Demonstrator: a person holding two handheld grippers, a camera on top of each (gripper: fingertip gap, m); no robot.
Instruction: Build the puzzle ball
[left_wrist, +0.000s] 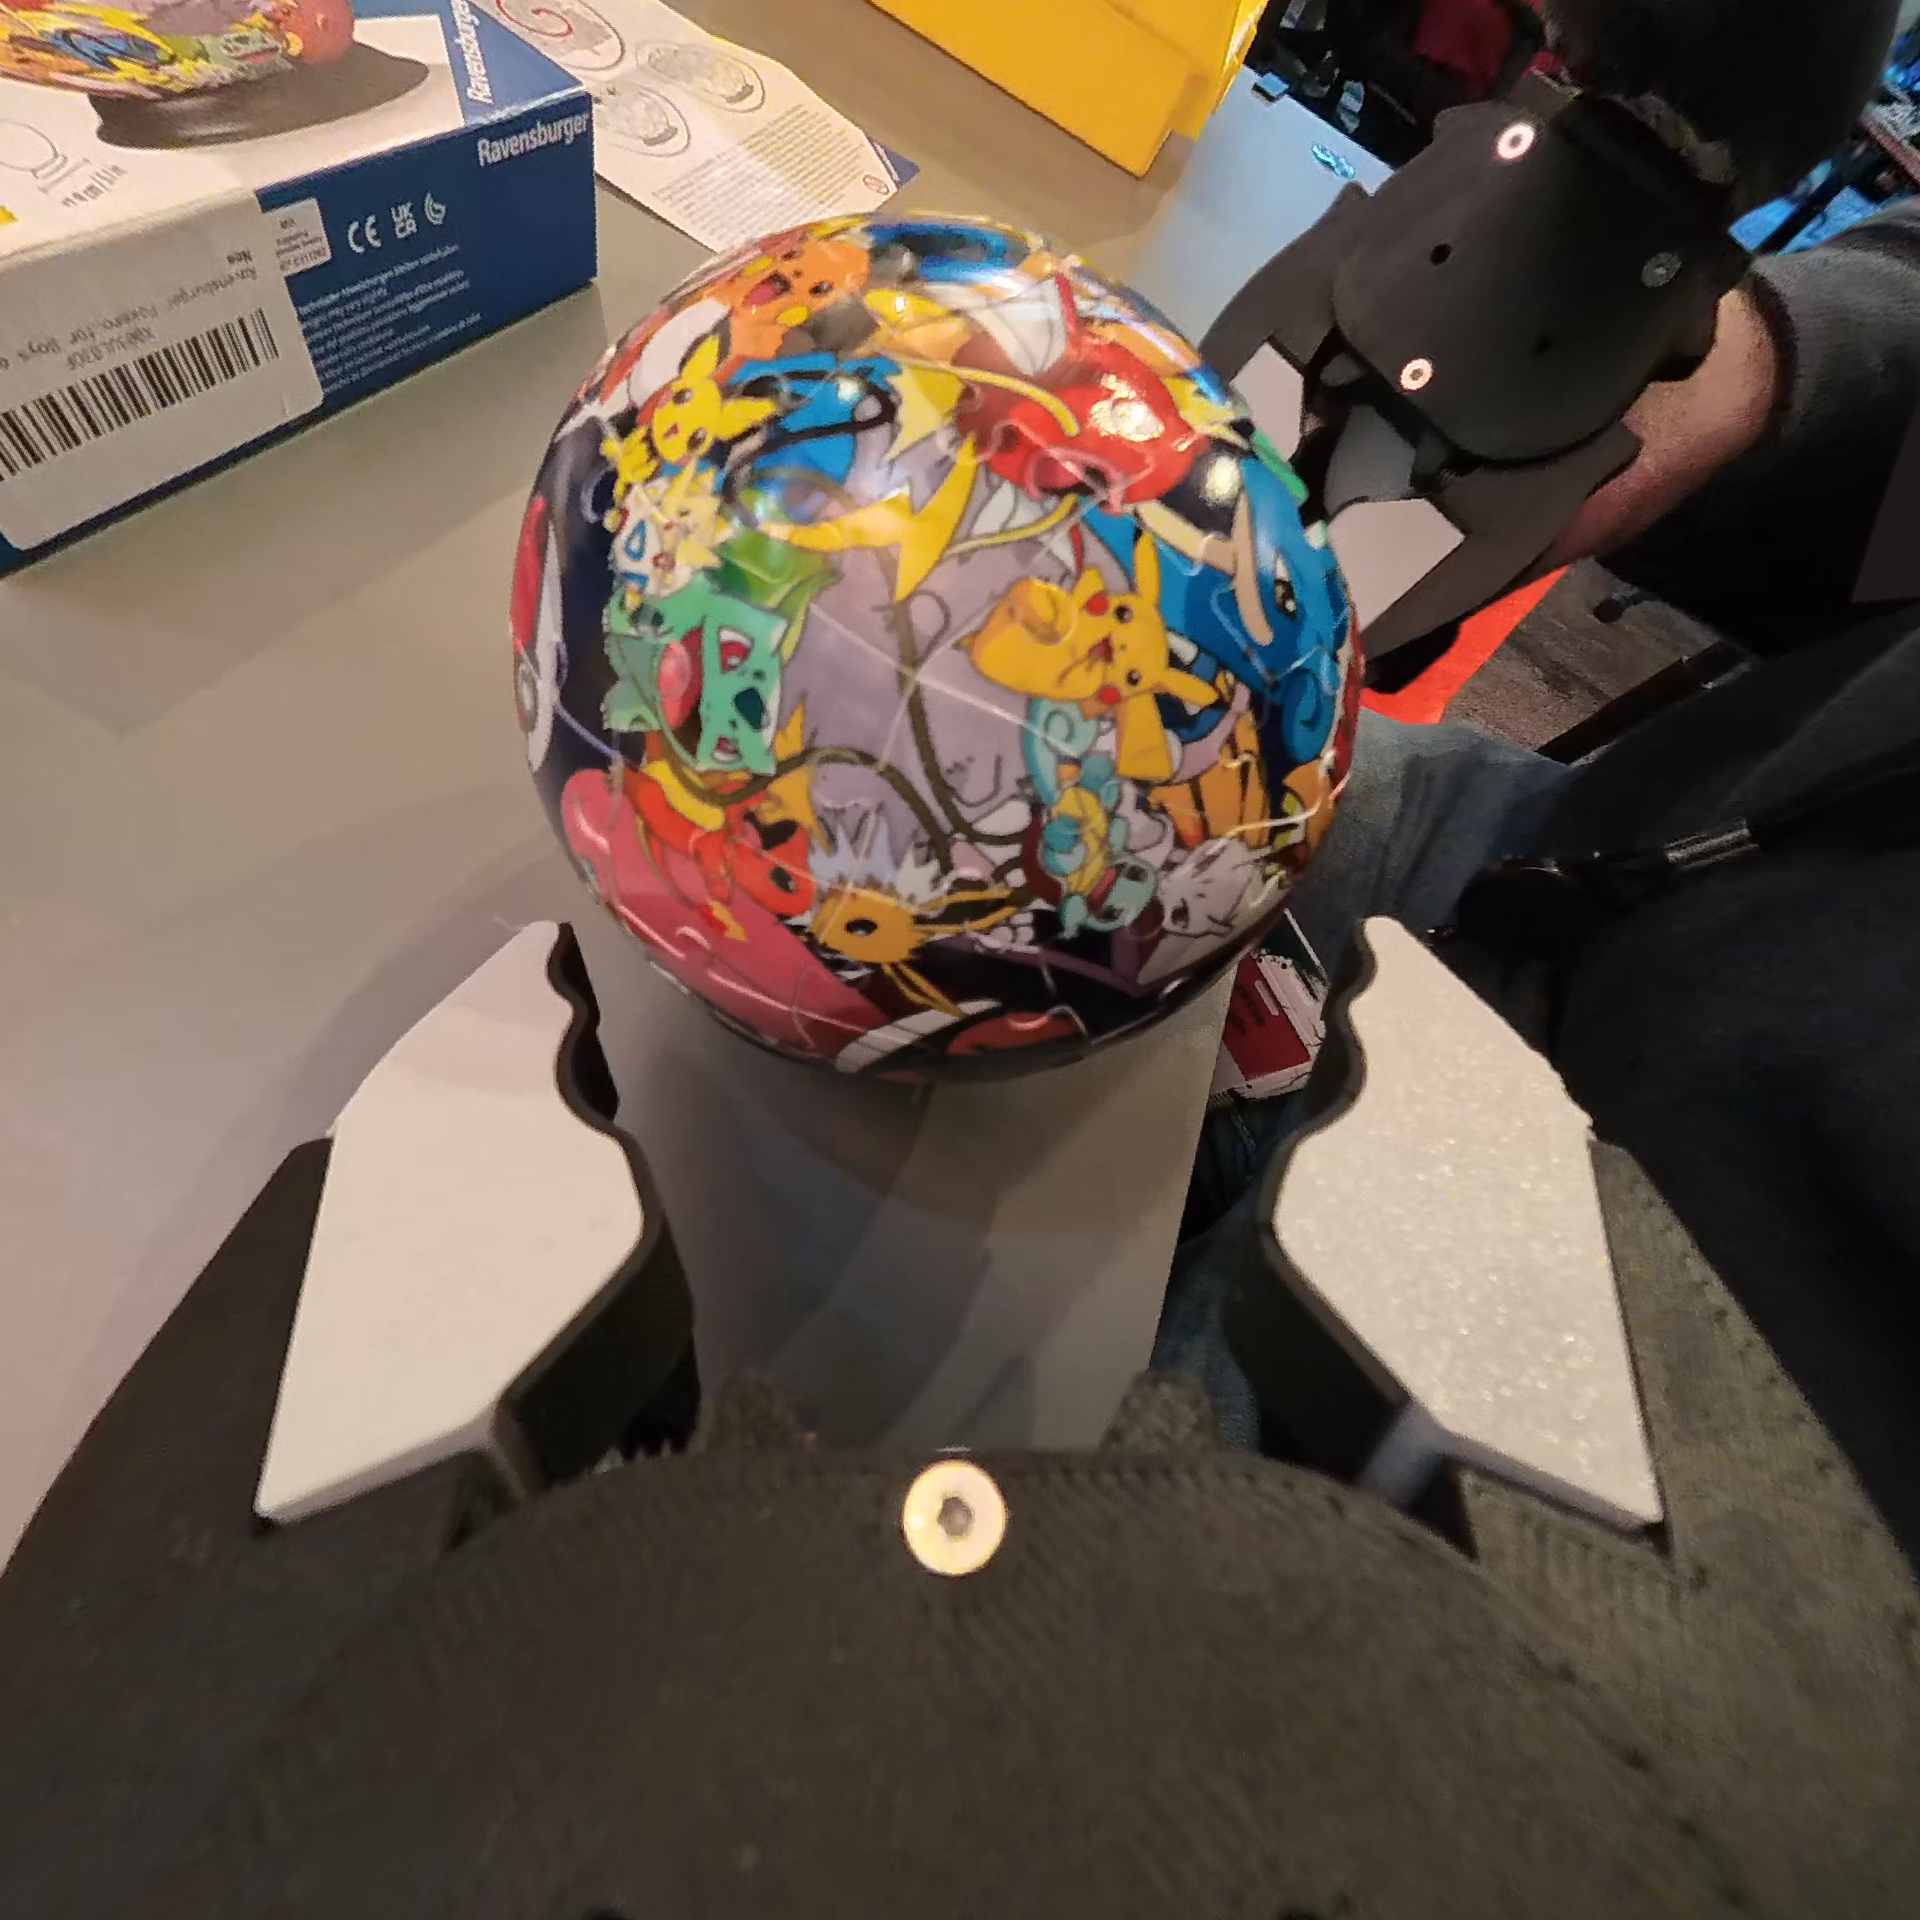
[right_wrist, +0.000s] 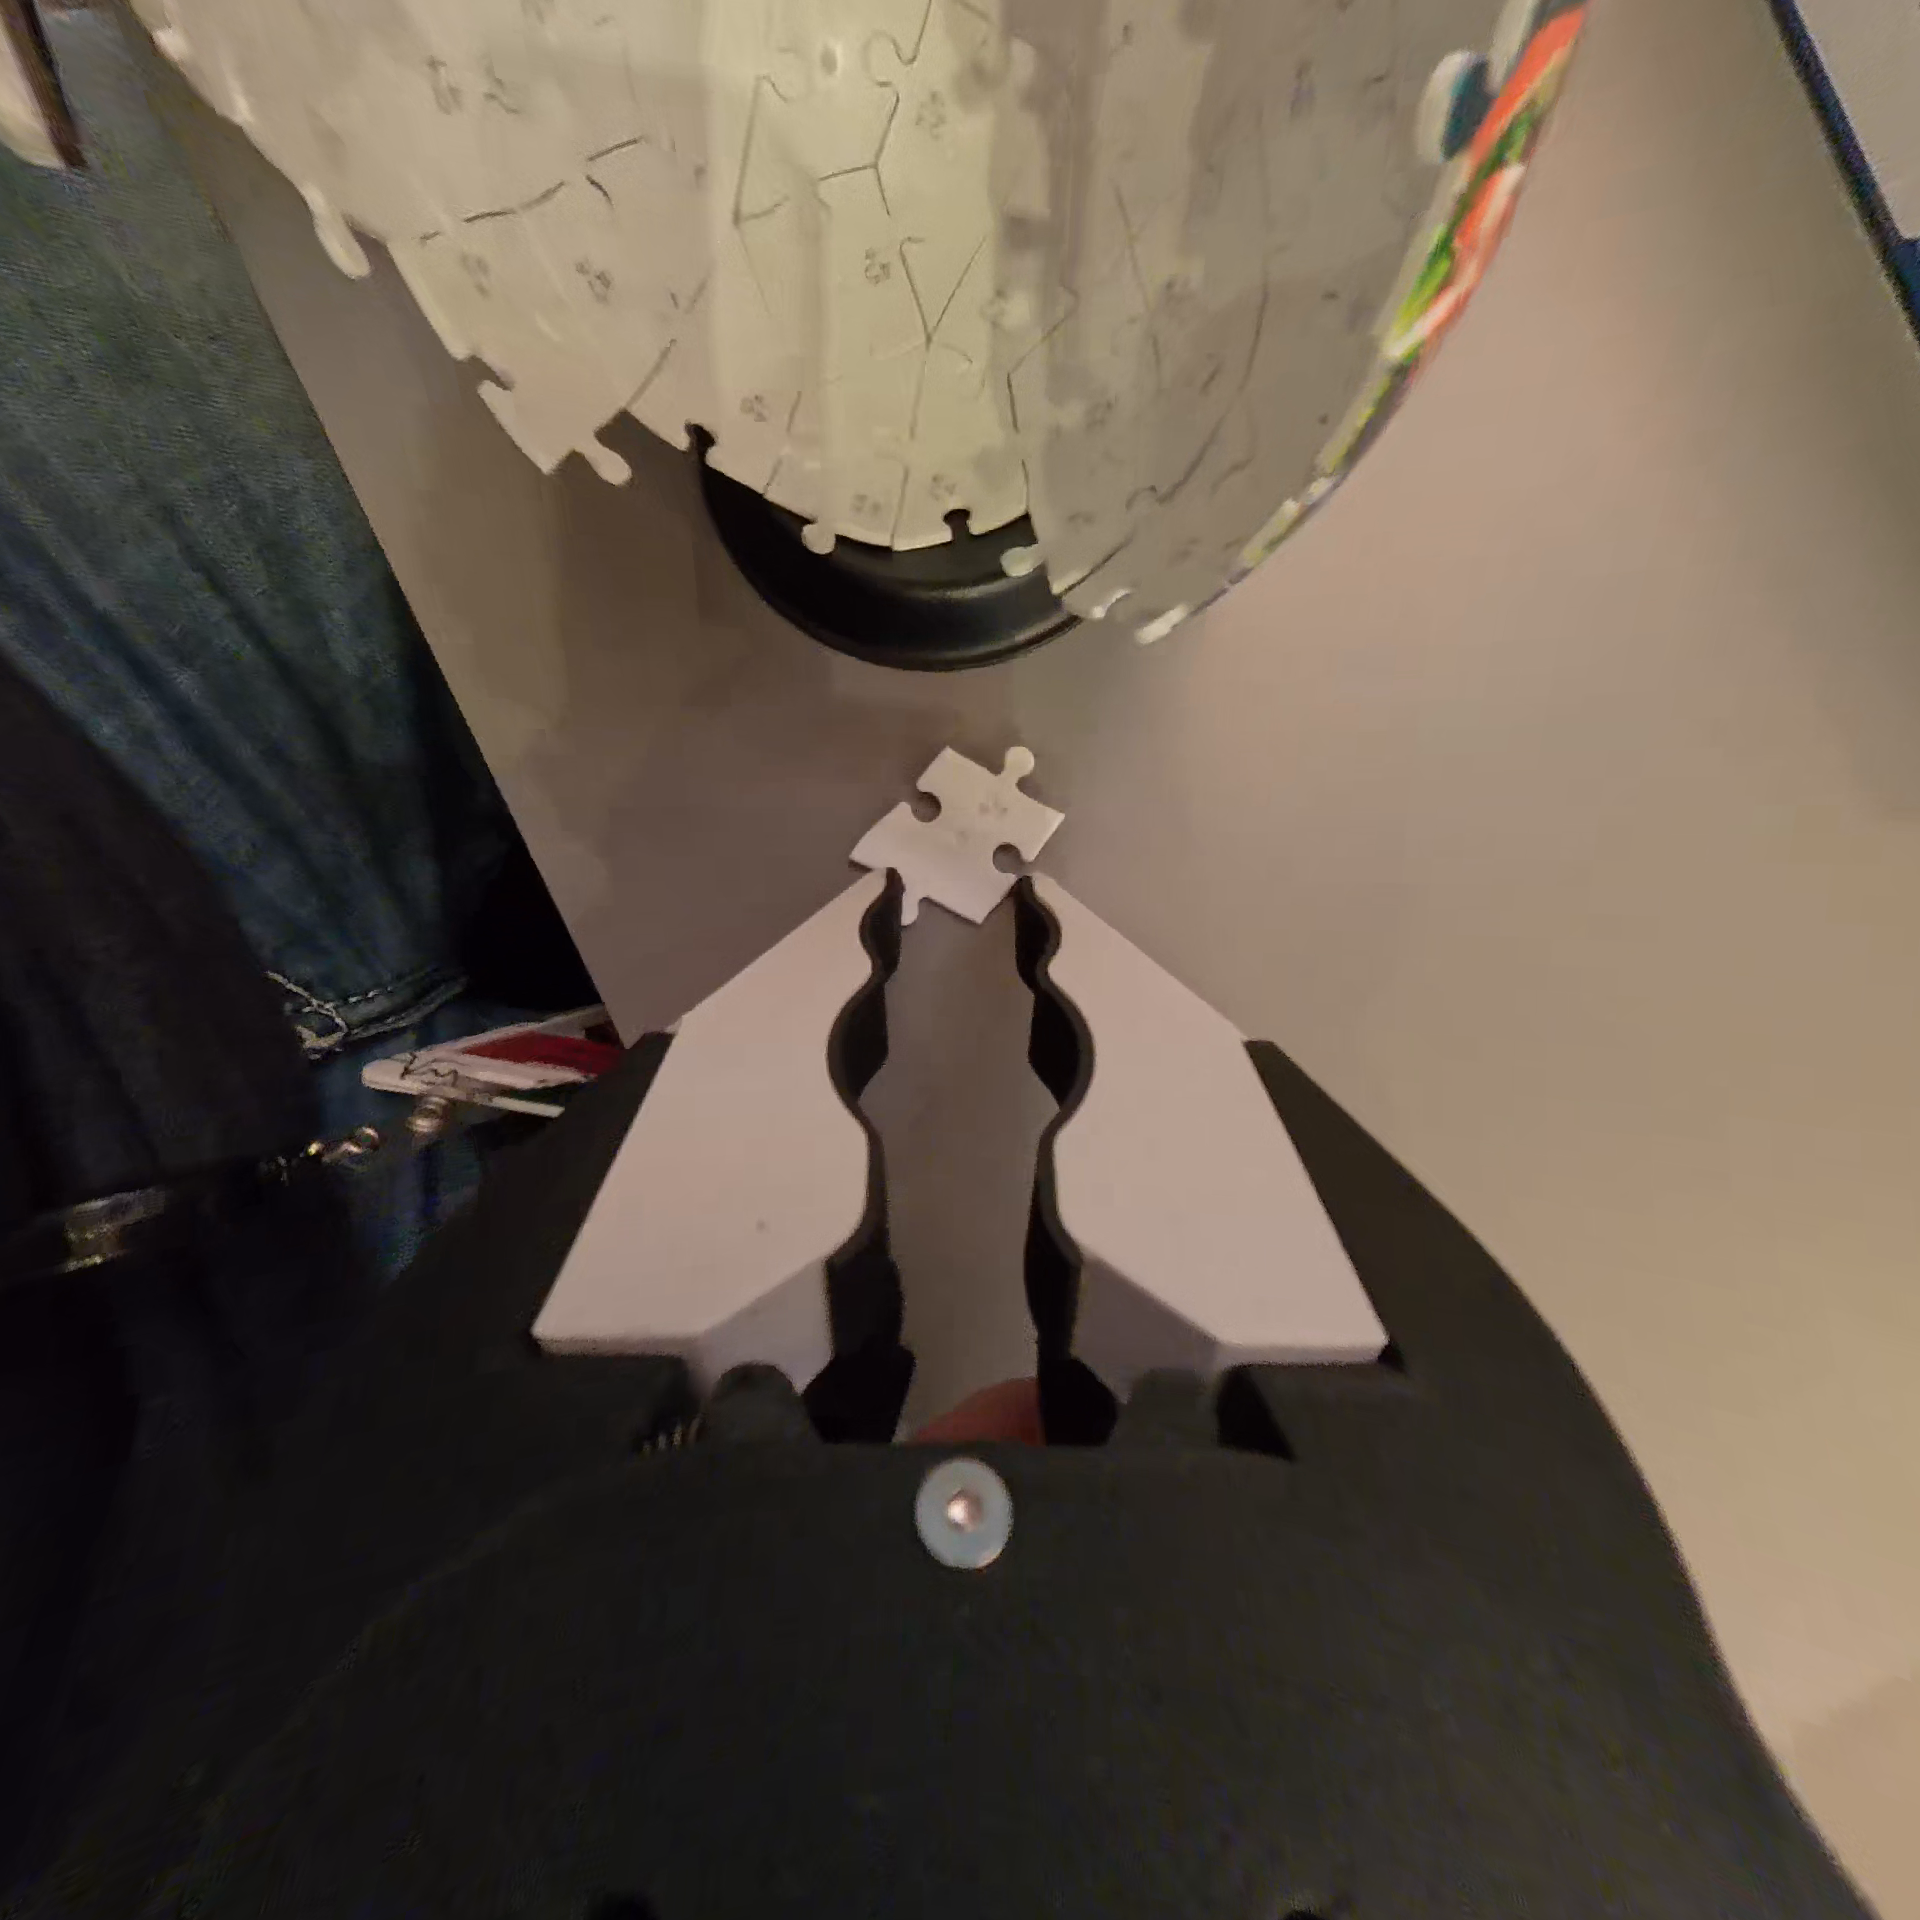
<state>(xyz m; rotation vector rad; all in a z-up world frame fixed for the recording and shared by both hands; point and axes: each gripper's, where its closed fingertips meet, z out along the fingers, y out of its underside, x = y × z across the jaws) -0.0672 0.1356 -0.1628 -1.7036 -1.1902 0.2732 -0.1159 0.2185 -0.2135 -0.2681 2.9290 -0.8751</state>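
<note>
- Nearest the camera in the right wrist view, my right gripper (right_wrist: 954, 883) had its fingers drawn narrow, pinching a loose white piece (right_wrist: 961, 831) by its near edge, blank side up, just above the table (right_wrist: 1455, 935).
- Beyond it sat the ball (right_wrist: 883, 260), open on this side: I saw the pale inner faces of joined pieces and a ragged edge of tabs, with the dark stand (right_wrist: 914, 613) under it.
- In the left wrist view, my left gripper (left_wrist: 961, 935) stood wide and empty, close to the printed side of the ball (left_wrist: 935, 644) but apart from it.
- From that side the ball looked whole, so I judged the work nearly done, with the gap facing my right hand.
- The grip on the piece was only at the fingertips; I judged that it could pivot or slip if pushed hard.
- To do the step well, I would have turned the piece printed side out, matched its tab and notches to the edge, and pressed gently along the curve.
- I thought the left gripper should brace the far side first, since the shell could roll on its stand or flex under a push.
- The box (left_wrist: 260, 260) and leaflet (left_wrist: 727, 135) lay well behind, out of the way.
</note>
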